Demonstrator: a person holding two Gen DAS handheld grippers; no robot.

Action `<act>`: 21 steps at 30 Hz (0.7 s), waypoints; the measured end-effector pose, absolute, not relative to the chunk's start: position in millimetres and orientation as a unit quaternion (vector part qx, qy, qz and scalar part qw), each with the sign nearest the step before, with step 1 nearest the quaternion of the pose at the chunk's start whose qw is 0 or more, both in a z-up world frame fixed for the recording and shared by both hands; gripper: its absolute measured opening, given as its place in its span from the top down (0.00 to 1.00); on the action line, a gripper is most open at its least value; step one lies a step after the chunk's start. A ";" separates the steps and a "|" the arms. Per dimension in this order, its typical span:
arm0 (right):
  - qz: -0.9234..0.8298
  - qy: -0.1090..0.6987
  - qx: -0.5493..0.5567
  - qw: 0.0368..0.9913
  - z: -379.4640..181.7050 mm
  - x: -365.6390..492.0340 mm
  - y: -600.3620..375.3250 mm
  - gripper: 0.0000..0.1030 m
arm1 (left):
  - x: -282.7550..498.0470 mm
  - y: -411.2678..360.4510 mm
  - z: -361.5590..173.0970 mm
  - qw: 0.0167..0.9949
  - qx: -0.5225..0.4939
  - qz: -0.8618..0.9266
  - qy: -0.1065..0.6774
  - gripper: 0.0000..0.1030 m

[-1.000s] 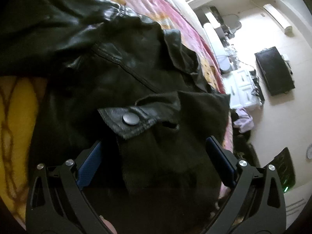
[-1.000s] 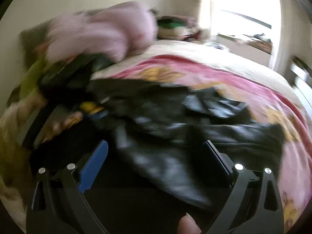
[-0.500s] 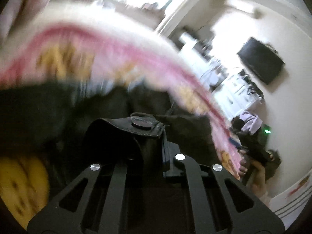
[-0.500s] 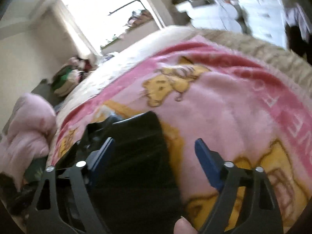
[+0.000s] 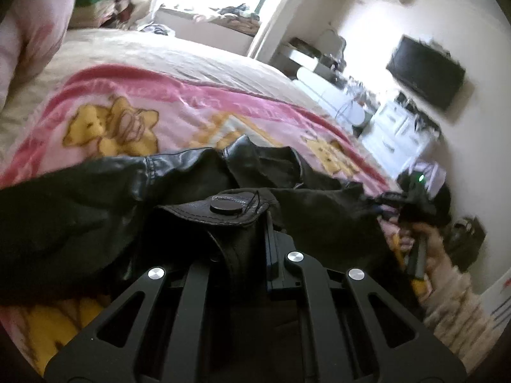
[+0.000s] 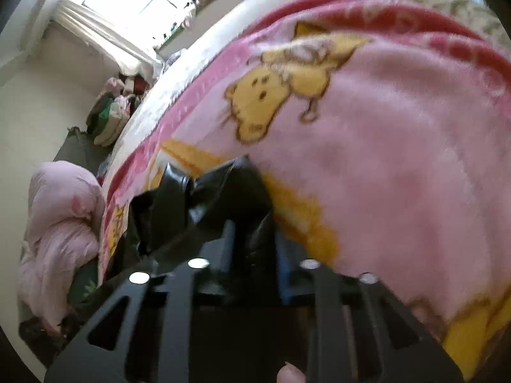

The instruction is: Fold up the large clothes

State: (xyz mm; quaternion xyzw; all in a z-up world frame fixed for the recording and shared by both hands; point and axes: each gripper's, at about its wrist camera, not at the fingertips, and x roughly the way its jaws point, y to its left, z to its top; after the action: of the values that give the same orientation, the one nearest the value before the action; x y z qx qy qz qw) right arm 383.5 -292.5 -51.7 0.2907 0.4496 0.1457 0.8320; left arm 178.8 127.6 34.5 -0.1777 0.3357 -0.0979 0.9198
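Observation:
A black leather jacket (image 5: 95, 204) lies rumpled on the bed over a pink cartoon-bear blanket (image 5: 134, 102). My left gripper (image 5: 236, 239) is shut on the jacket's snap-button tab (image 5: 220, 207), which bulges up between the fingers. In the right wrist view my right gripper (image 6: 252, 249) is shut on another fold of the black jacket (image 6: 210, 198), low against the pink blanket (image 6: 399, 159). The right gripper also shows in the left wrist view (image 5: 412, 198), held by a hand at the jacket's far right end.
A pink quilt (image 6: 60, 223) is heaped at the bed's left side. Folded clothes (image 6: 111, 111) are stacked by the wall under the window. White drawers (image 5: 396, 131) and a wall TV (image 5: 424, 73) stand beyond the bed's right edge.
Both grippers have closed: the left on the snap-button tab, the right on a fold of the jacket. Both views have tilted up toward the window and room.

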 end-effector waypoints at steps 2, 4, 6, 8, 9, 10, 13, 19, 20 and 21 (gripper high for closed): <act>0.133 0.441 0.295 0.837 -54.1 382.8 -298.7 0.90 | 185.6 129.4 24.8 0.918 -0.175 -0.088 0.344 0.98; 0.112 0.452 0.286 0.838 -63.2 385.0 -300.3 0.90 | 190.5 130.5 14.6 0.918 -0.163 -0.069 0.354 0.98; 0.098 0.459 0.268 0.841 -70.0 387.1 -296.4 0.90 | 199.7 133.3 -2.1 0.906 -0.160 -0.050 0.389 0.97; 0.092 0.463 0.252 0.845 -68.8 387.3 -291.8 0.88 | 207.2 134.0 -19.7 0.891 -0.153 -0.031 0.426 0.96; 0.087 0.463 0.240 0.849 -64.1 386.7 -289.6 0.84 | 208.5 135.0 -27.6 0.884 -0.159 -0.025 0.438 0.95; 0.084 0.462 0.231 0.852 -60.8 385.7 -288.5 0.81 | 209.4 136.2 -33.5 0.880 -0.165 -0.023 0.445 0.95; 0.078 0.440 0.197 0.873 -40.4 376.1 -287.7 0.73 | 208.1 135.4 -31.1 0.882 -0.159 -0.023 0.444 0.95; 0.113 0.372 0.152 0.909 7.6 332.5 -279.3 0.48 | 206.1 134.8 -19.9 0.886 -0.159 -0.032 0.433 0.94; 0.124 0.367 0.138 0.911 12.9 323.7 -272.5 0.48 | 205.9 136.4 -20.8 0.885 -0.167 -0.034 0.434 0.94; 0.135 0.365 0.128 0.912 16.3 319.6 -265.7 0.47 | 206.3 138.0 -20.8 0.883 -0.173 -0.036 0.434 0.92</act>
State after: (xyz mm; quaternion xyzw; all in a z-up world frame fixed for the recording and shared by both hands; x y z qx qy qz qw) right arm 319.6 -265.7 16.3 0.1276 0.3647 0.1350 0.9124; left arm 206.3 138.0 -20.8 -0.1726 0.4343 -0.0362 0.8833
